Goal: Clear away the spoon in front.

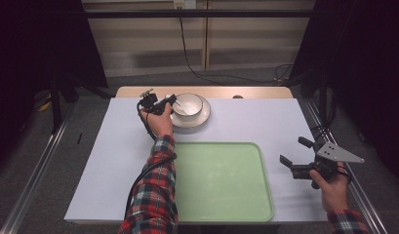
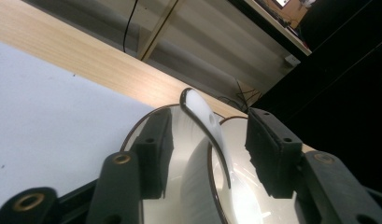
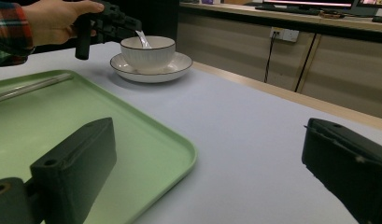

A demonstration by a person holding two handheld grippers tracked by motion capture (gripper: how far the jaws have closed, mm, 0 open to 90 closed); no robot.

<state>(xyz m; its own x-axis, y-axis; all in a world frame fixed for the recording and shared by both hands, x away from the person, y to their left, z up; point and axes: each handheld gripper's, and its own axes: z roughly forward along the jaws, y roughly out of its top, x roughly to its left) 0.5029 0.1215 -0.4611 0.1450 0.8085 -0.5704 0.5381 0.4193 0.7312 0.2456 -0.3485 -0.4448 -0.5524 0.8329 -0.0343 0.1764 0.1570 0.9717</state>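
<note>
Spoon (image 2: 208,122) in bowl (image 1: 188,105) on plate (image 1: 203,116), far tabletop (image 1: 265,119). My left claw (image 1: 170,100) straddles handle, pads apart; right claw (image 1: 295,150) open, idle. Next, I judge: clear claw upward.

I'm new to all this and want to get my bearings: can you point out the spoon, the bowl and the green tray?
spoon (image 2: 205,116): left gripper view, on its white handle.
bowl (image 3: 147,55): right gripper view, on its outer wall.
green tray (image 1: 221,180): high view, on its bare floor.

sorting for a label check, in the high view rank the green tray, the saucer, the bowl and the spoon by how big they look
1. green tray
2. saucer
3. bowl
4. spoon, barely visible there, so its rank is unsure
</note>
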